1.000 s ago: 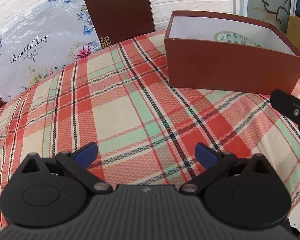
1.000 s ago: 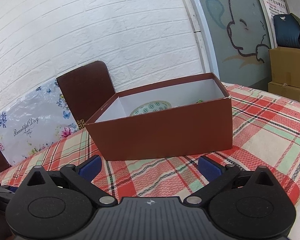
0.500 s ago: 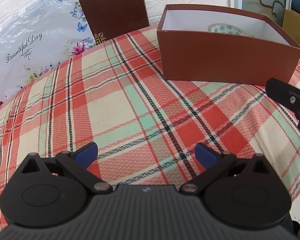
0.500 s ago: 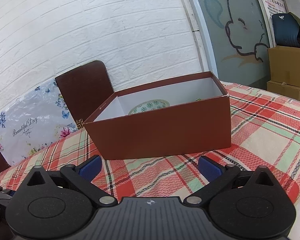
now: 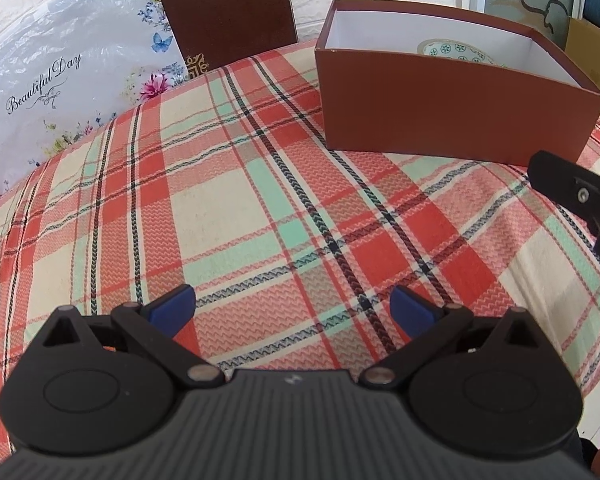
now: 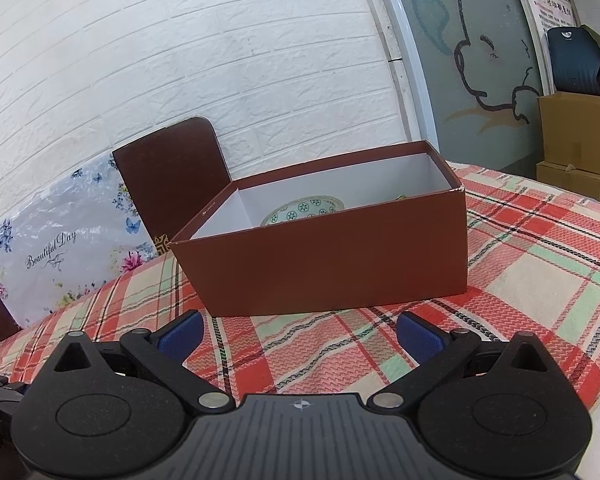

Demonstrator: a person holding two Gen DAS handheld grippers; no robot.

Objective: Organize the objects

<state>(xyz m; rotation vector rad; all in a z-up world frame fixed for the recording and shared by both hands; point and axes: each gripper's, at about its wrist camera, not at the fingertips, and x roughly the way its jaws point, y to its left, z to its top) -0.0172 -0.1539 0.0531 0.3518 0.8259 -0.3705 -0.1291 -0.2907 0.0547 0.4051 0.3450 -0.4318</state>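
Hovering over the plaid tablecloth (image 5: 228,208), the left gripper (image 5: 292,308) has its blue fingertips (image 5: 172,306) spread wide with nothing between them. Same deal for the right gripper (image 6: 298,334): wide open, empty, low over the cloth. The brown box (image 6: 332,264) sits open-topped just ahead of the right gripper, with a green-patterned plate (image 6: 304,210) inside it. Behind the table there's a dark brown chair back (image 6: 176,172) and a floral "Beautiful Day" bag (image 5: 60,76) leaning on the white brick wall (image 6: 180,60). Cardboard boxes (image 6: 580,136) are stacked off to the right.
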